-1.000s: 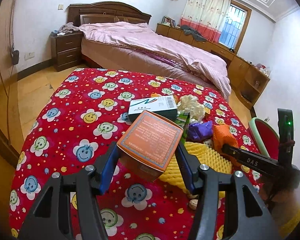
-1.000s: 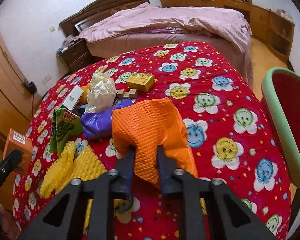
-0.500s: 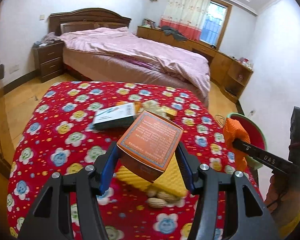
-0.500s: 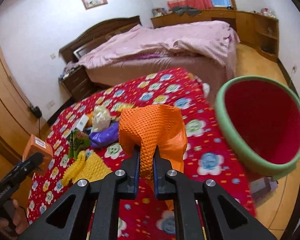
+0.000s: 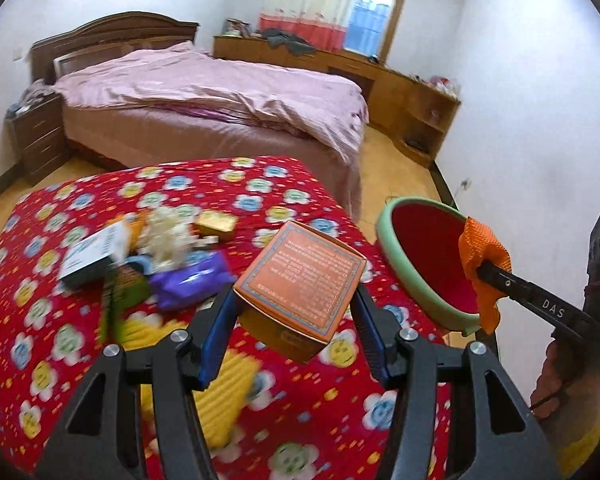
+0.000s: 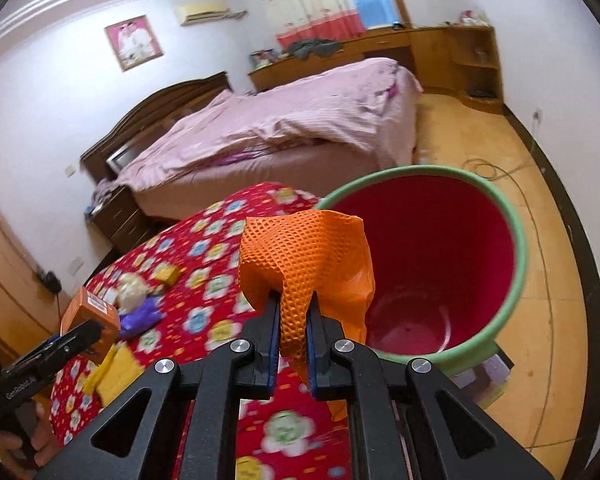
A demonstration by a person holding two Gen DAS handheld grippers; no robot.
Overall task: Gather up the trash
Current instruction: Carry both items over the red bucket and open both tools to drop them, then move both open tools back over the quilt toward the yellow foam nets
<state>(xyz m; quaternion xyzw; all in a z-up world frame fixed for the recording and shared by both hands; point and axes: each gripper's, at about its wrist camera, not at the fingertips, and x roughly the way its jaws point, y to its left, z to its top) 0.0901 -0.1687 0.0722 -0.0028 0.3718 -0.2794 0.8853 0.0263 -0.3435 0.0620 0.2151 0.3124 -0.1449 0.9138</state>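
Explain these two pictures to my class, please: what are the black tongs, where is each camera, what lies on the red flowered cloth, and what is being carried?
There is no robot here. A person holds one pair of tongs in each hand, and a wide-angle camera on each looks forward along its two fingers.

The left camera's picture shows the left tongs clamped on an orange box. The right camera's picture shows the right tongs shut on an orange mesh sheet, in front of the open mouth of a red bin with a green rim.

On the red flowered cloth lie a purple wrapper, crumpled white paper, a small gold box, a white-and-green carton and yellow foam. A bed stands behind.
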